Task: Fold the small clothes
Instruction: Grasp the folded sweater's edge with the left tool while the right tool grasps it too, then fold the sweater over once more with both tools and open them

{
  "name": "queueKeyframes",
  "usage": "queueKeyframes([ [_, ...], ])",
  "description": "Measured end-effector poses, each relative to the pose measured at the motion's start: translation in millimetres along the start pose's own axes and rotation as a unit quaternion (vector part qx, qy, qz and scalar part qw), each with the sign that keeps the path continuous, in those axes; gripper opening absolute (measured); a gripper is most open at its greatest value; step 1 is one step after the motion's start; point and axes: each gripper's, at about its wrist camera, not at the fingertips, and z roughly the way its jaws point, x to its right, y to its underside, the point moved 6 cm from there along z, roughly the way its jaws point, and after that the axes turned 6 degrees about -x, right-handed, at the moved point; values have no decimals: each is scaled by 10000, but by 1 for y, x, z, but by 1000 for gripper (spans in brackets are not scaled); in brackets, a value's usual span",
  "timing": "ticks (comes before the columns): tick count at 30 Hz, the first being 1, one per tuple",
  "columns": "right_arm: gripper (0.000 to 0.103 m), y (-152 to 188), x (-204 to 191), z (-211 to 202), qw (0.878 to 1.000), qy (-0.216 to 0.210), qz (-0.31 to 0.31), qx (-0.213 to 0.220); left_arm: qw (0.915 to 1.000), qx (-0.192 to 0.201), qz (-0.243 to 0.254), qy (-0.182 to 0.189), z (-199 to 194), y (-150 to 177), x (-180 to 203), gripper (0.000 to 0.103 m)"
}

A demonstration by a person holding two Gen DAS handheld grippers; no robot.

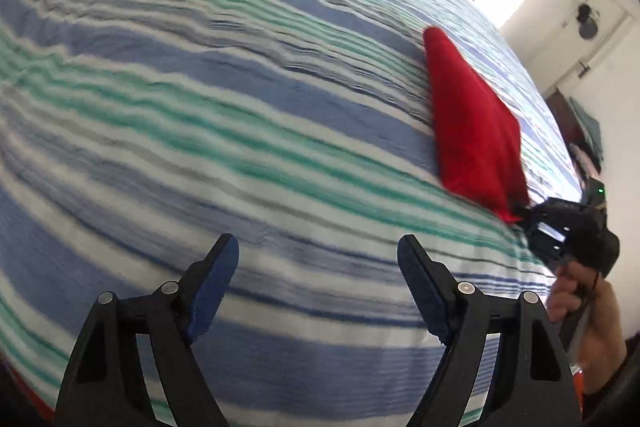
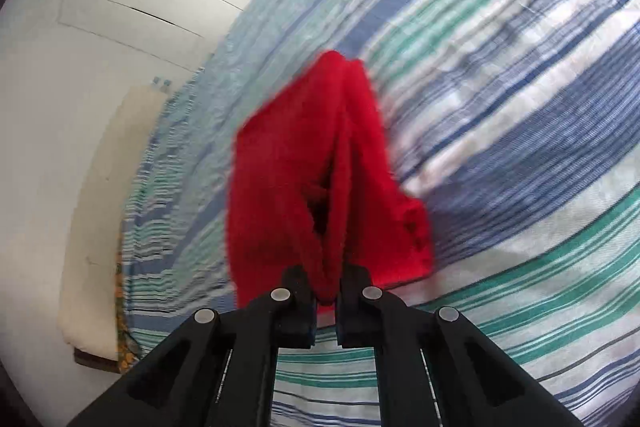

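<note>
Red cloth (image 2: 320,163), a small terry-like item, is pinched at one corner by the right gripper (image 2: 326,291); its two fingers (image 2: 298,291) are clenched on a bunched fold of the fabric, pads pressing it from both sides. From that corner the cloth fans out away from the camera in several layers, with a dark gap between two folds just beyond the pinch; whether the far end rests on the bed or hangs just above it cannot be told in the right wrist view, which is motion-blurred. In the left wrist view the same cloth (image 1: 472,131) appears as a long red wedge stretching over the striped bedspread (image 1: 240,87) toward the far side of the bed, its near tip caught in the right gripper (image 1: 520,213), and a hand (image 1: 580,307) grips the handle behind it at the right edge of the frame. The left gripper (image 1: 318,259) is released: its fingers (image 1: 218,291) stand wide apart with only bedspread visible between them, well apart from the cloth and touching nothing. The bedspread carries blue, green and white stripes and lies mostly smooth, with light wrinkles. A white wall (image 2: 60,67) runs along the bed's far side in the right wrist view, and a cream towel-like piece (image 2: 104,211) lies at the bed's edge beside it.
</note>
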Motion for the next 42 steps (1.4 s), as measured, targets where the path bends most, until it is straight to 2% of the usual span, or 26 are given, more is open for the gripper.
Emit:
queueKeyframes([
  [2, 6, -2, 7, 6, 9999, -53, 69, -117, 9997, 23, 243, 46, 8, -17, 25, 83],
  [4, 23, -3, -9, -7, 9994, 37, -349, -55, 9988, 159, 441, 150, 10, -39, 53, 83],
  [6, 46, -7, -25, -30, 9959, 213, -872, 103, 9971, 337, 618, 273, 9, -62, 78, 83],
  [9, 47, -23, -45, -63, 9821, 661, -1647, 634, 9925, 516, 1089, 181, 24, -88, 117, 83],
  [10, 47, -28, -54, -72, 9776, 652, -1847, 774, 9905, 487, 1289, 53, 35, -92, 130, 82],
  [12, 46, -45, -80, -78, 9703, 268, -2225, 906, 9869, 332, 1579, -78, 59, -93, 149, 79],
  [14, 45, -55, -99, -69, 9648, -349, -2492, 762, 9807, 25, 1938, -250, 88, -79, 158, 79],
  [16, 42, -66, -111, -30, 9644, -791, -2518, 147, 9717, -387, 2256, -579, 119, -62, 158, 79],
  [17, 40, -71, -102, -4, 9687, -547, -2416, -128, 9687, -403, 2362, -646, 125, -56, 156, 80],
  [18, 39, -77, -88, 15, 9712, 51, -2376, -193, 9685, -322, 2397, -602, 120, -53, 155, 81],
  [19, 37, -84, -70, 29, 9693, 687, -2353, -203, 9687, -335, 2392, -580, 113, -52, 153, 82],
  [20, 21, -93, -54, 31, 9690, 951, -2279, -96, 9695, -382, 2352, -567, 101, -51, 148, 82],
  [22, 19, -107, -42, 8, 9734, 1037, -2023, 298, 9743, -221, 2183, -503, 79, -53, 136, 84],
  [23, 23, -113, -40, -10, 9751, 930, -1938, 542, 9800, -10, 1948, -399, 63, -57, 125, 88],
  [25, 39, -120, -40, -35, 9784, 511, -1862, 739, 9889, 171, 1473, -96, 52, -65, 108, 94],
  [26, 63, -122, -37, -42, 9822, 197, -1726, 712, 9928, 152, 1183, 108, 53, -71, 99, 94],
  [27, 81, -123, -35, -42, 9852, -80, -1590, 638, 9953, 43, 928, 269, 59, -76, 90, 94],
  [30, 82, -125, -29, -19, 9896, -807, -1190, 39, 9960, -455, 464, 613, 92, -82, 77, 94],
  [32, 82, -125, -21, 7, 9913, -702, -1079, -287, 9932, -663, 428, 854, 108, -82, 80, 97],
  [34, 82, -127, -27, 27, 9899, -668, -1198, -357, 9917, -615, 610, 946, 114, -84, 90, 100],
  [36, 80, -129, -47, 38, 9846, -1127, -1254, -462, 9902, -667, 733, 989, 124, -87, 102, 99],
  [38, 73, -125, -64, 58, 9774, -1467, -1237, -886, 9891, -695, 860, 969, 128, -89, 113, 90],
  [39, 60, -122, -72, 70, 9767, -1208, -1432, -1047, 9885, -708, 935, 958, 128, -89, 117, 58],
  [40, 49, -119, -74, 76, 9768, -749, -1713, -1047, 9859, -828, 988, 1063, 128, -89, 122, 33],
  [41, 30, -119, -76, 77, 9767, -426, -1877, -955, 9857, -883, 936, 1090, 123, -90, 124, 29],
  [42, 27, -117, -74, 73, 9784, -434, -1844, -827, 9859, -810, 942, 1125, 117, -93, 125, 22],
])
